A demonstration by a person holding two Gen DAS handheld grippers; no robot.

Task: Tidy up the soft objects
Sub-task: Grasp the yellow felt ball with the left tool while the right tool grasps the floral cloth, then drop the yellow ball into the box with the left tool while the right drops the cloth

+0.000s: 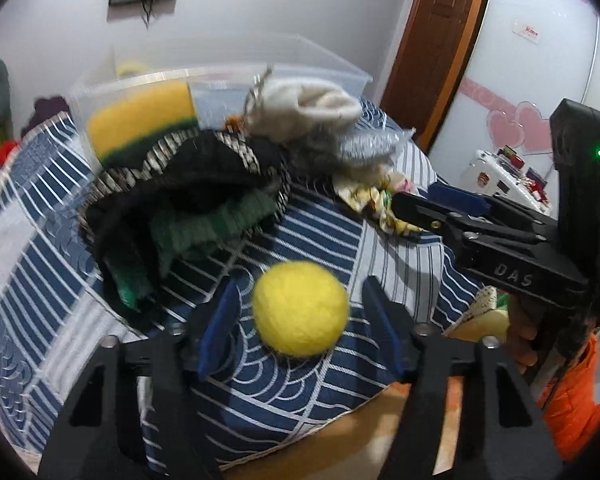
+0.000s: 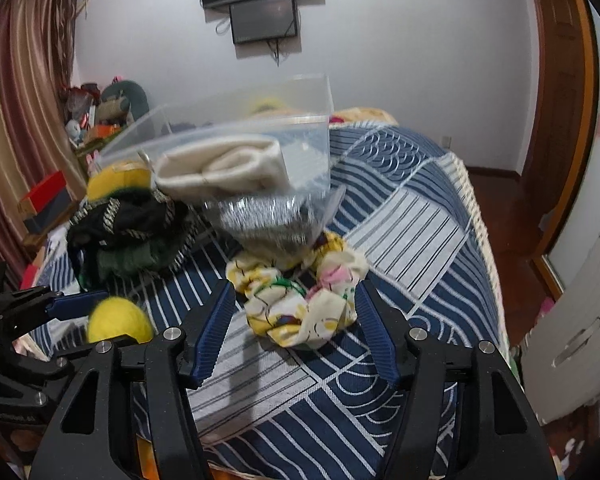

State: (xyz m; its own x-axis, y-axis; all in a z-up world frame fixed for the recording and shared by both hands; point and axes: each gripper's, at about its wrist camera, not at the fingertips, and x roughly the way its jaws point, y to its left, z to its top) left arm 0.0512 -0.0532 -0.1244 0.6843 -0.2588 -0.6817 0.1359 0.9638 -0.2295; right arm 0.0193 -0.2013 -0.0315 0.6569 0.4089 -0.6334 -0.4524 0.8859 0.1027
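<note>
A yellow felt ball [image 1: 300,307] lies on the blue patterned bedspread, between the open fingers of my left gripper [image 1: 300,312]; it also shows in the right wrist view [image 2: 118,320]. A floral scrunchie [image 2: 300,304] lies between the open fingers of my right gripper [image 2: 296,316]; it also shows in the left wrist view [image 1: 376,202]. The right gripper [image 1: 432,204] is seen from the left wrist, hovering by the scrunchie. A dark pile of black and green knitwear [image 1: 188,208] lies behind the ball. A cream cloth [image 1: 312,108] and a silvery bag [image 2: 268,220] lie beyond it.
A clear plastic bin [image 1: 224,76] stands at the back of the bed, with a yellow and green sponge [image 1: 140,120] leaning on its front. The bed's near edge [image 1: 340,420] runs just below the left gripper. A door [image 1: 436,36] is at the back right.
</note>
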